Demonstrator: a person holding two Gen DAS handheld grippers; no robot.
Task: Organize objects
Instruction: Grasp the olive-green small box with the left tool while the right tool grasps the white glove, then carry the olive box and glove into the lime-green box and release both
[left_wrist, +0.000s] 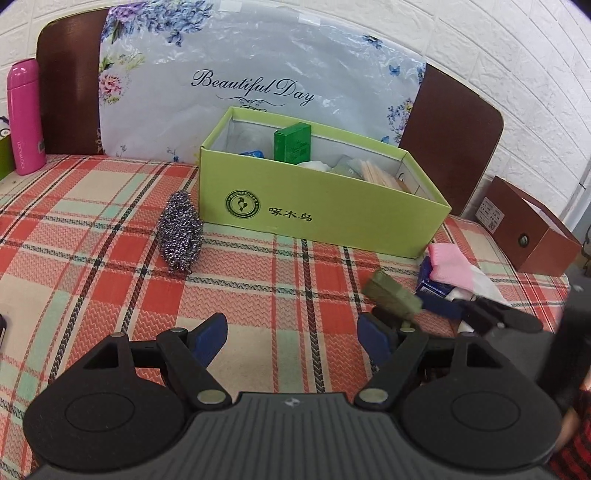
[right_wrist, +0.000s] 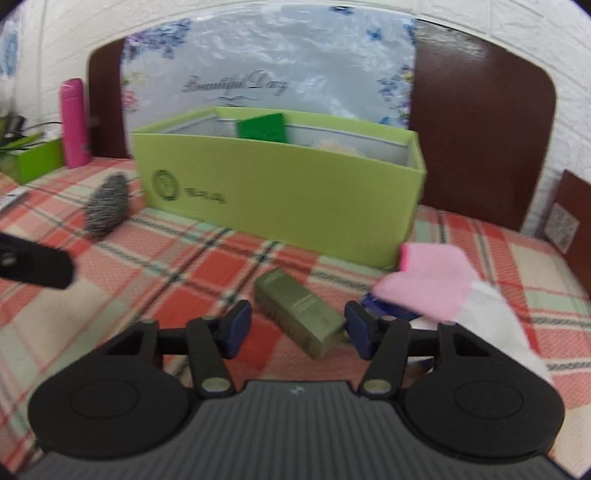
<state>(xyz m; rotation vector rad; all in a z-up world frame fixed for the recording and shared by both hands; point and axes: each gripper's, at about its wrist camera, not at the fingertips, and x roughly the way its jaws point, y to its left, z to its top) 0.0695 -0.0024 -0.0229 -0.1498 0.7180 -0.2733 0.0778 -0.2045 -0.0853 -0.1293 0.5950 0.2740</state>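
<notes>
One big bed (left_wrist: 92, 229) with a red and green checked cover fills the lower part of both views. At its far end stands a brown headboard (left_wrist: 450, 140) with a flowery pillow (left_wrist: 258, 66) leaning on it, at the top of the frame.

A light green box (left_wrist: 317, 218) sits open in the middle of the left wrist view. A dark green packet (left_wrist: 291, 142) stands up inside it, near the back wall.

The left tongs (left_wrist: 291, 338) are at the bottom middle, spread wide, holding nothing. The right tongs (right_wrist: 297, 328) are also spread wide. A small olive box (right_wrist: 301, 314) lies flat on the bed between their fingers, tilted, with its near end just beside the right finger. I cannot tell if they touch.

A pink sock (right_wrist: 432, 284) lies at the right, just in front of the green box corner, on top of a dark blue packet (left_wrist: 439, 295).

A shiny wire scrubber (left_wrist: 180, 233) stands left of the green box. A pink bottle (left_wrist: 25, 118) stands in the upper left.
</notes>
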